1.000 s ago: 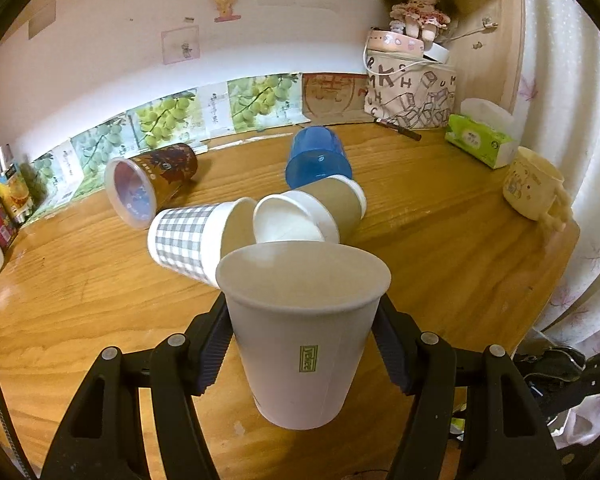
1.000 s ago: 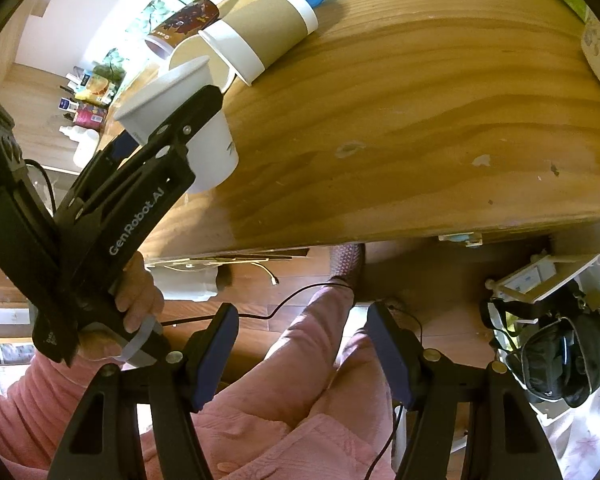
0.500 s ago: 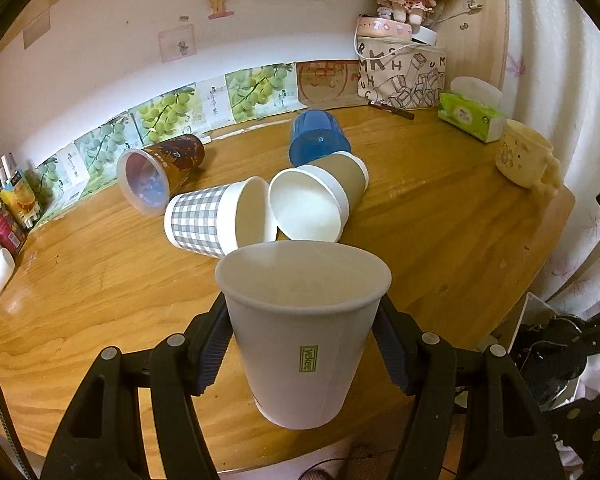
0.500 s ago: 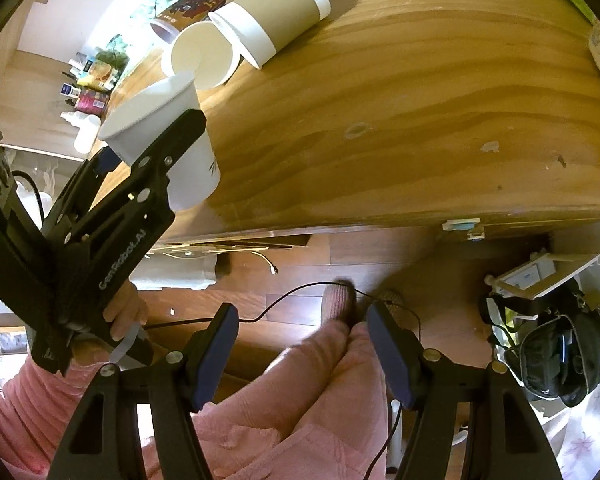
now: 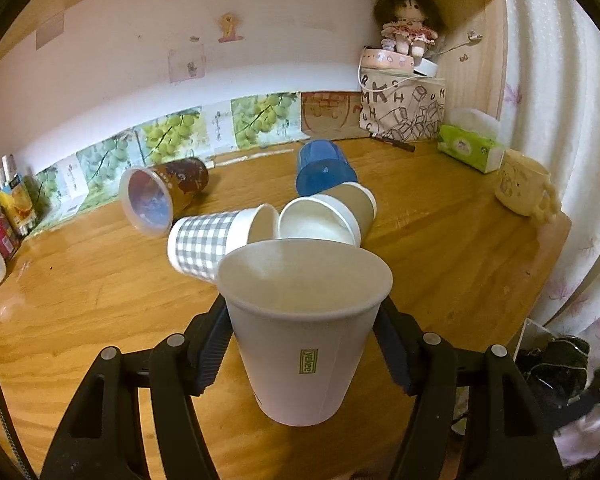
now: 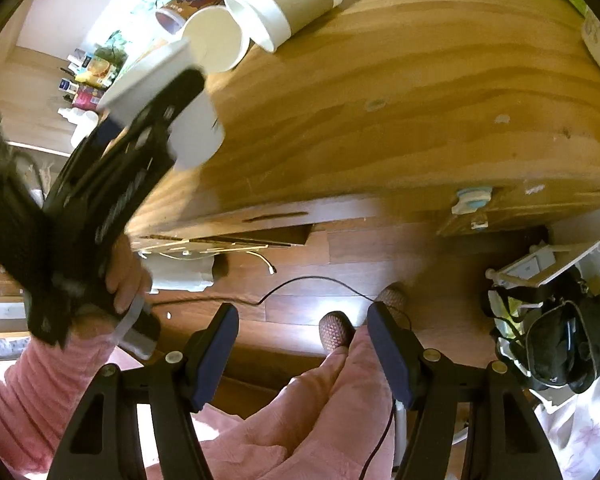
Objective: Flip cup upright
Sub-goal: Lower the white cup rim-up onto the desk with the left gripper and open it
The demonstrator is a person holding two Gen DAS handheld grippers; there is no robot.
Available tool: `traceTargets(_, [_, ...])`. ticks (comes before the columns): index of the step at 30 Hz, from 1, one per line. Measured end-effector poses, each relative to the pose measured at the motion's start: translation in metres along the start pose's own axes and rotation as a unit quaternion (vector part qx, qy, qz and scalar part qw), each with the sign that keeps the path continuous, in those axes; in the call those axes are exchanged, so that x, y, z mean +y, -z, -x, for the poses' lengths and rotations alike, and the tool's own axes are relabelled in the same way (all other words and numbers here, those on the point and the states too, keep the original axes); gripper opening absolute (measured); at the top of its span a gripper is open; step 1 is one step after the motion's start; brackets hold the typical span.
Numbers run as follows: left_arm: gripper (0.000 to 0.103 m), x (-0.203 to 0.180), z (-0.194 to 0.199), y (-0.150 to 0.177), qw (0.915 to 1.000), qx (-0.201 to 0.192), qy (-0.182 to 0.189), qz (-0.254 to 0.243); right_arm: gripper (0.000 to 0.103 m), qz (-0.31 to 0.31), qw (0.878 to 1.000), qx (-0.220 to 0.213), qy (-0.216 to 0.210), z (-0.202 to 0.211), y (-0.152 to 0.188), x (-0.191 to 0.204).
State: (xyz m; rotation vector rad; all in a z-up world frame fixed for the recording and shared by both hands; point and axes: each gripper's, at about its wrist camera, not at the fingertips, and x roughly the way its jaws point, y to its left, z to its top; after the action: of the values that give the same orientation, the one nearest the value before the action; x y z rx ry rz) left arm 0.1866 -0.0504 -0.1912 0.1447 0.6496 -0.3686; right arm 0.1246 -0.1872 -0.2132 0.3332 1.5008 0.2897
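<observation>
My left gripper [image 5: 304, 344] is shut on a white paper cup [image 5: 300, 352], mouth up, held above the wooden table [image 5: 80, 300] near its front edge. The same cup [image 6: 192, 128] and the left gripper [image 6: 156, 112] show in the right wrist view. Behind it several cups lie on their sides: a grey checked cup [image 5: 208, 240], a brown-sleeved cup [image 5: 332, 216], a blue cup [image 5: 320, 168] and a dark printed cup [image 5: 160, 192]. My right gripper [image 6: 302, 344] is open and empty, off the table's front edge, pointing at the floor.
A cream mug [image 5: 524, 188], a green tissue pack [image 5: 470, 150] and a lettered bag with a doll [image 5: 404, 112] stand at the back right. Bottles [image 5: 4, 212] line the left edge. A black bag [image 6: 560, 340] sits on the floor.
The left gripper has carried the white cup forward over the table, closer to the lying cups. The right gripper has shifted slightly and stays open.
</observation>
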Motion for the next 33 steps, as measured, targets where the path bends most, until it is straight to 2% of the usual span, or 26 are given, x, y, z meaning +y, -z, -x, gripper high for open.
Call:
traceTargets(6, [0.071,-0.005,-0.005,0.005,0.9997,-0.017,0.007,-0.014,0.068,-0.002,1.0,0.003,0.012,-0.007,0.012,0.003])
traceTargets(10, [0.071,-0.001,-0.008,0.009,0.9999,0.004,0.011,-0.004,0.068,-0.008,1.0,-0.007,0.017,-0.006,0.017,0.002])
traceTargets(13, [0.08,0.001,-0.004,0.015,0.9999,0.01,0.009,-0.003,0.068,-0.008,1.0,-0.014,0.026,-0.002,0.02,0.002])
traceTargets(16, [0.081,0.002,0.004,0.022,0.9998,0.013,0.012,-0.01,0.068,-0.014,0.999,-0.026,0.034,0.002,0.024,0.002])
traceTargets(25, [0.081,0.005,0.034,0.047,0.9978,0.06,0.018,-0.022,0.073,-0.036,0.997,-0.055,0.045,0.009,0.043,0.01])
traceTargets(28, [0.081,0.012,0.056,0.058,0.9968,0.077,0.005,-0.022,0.075,-0.046,0.995,-0.081,0.042,0.016,0.053,0.02])
traceTargets(33, [0.081,0.025,0.104,0.064,0.9903,0.131,-0.045,-0.011,0.081,-0.056,0.984,-0.165,0.038,0.041,0.074,0.043])
